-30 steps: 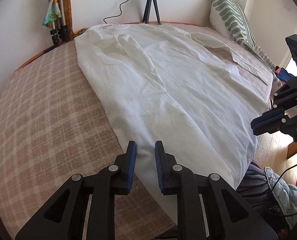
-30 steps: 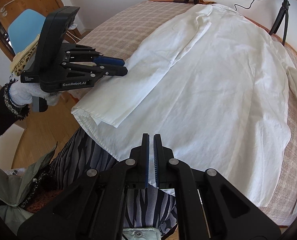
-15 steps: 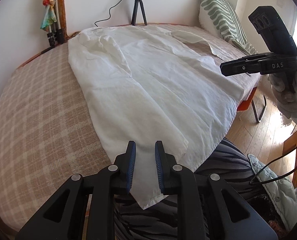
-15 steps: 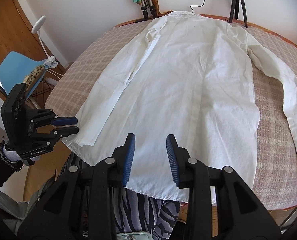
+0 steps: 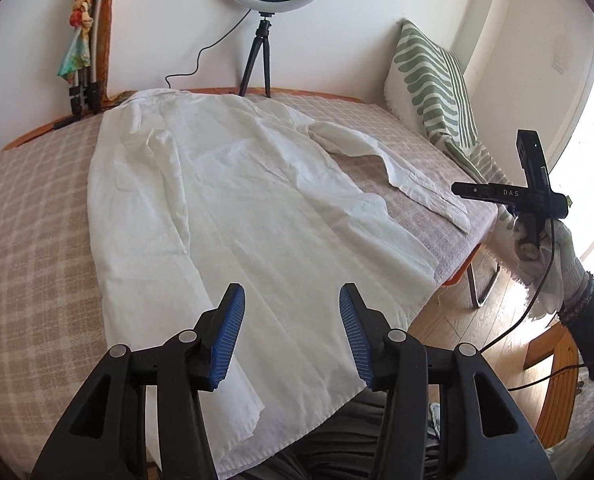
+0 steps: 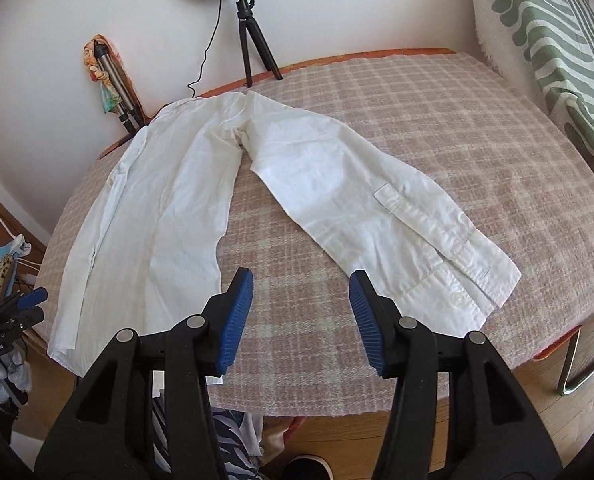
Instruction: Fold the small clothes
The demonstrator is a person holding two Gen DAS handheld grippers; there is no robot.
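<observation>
While jaws open, shirt (image 5: 233, 208) flat beyond, unheld.

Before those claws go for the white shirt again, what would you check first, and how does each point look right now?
1. White shirt lies flat on the checked cover: ok.
2. Left sleeve folded onto the body: ok.
3. Right sleeve folded in: not ok, it lies spread out.
4. Left claw empty, jaws opening: ok.
5. Right claw empty, jaws opening over bare cover: ok.
6. Hem fully on the cover: not ok, it hangs over the near edge.
</observation>
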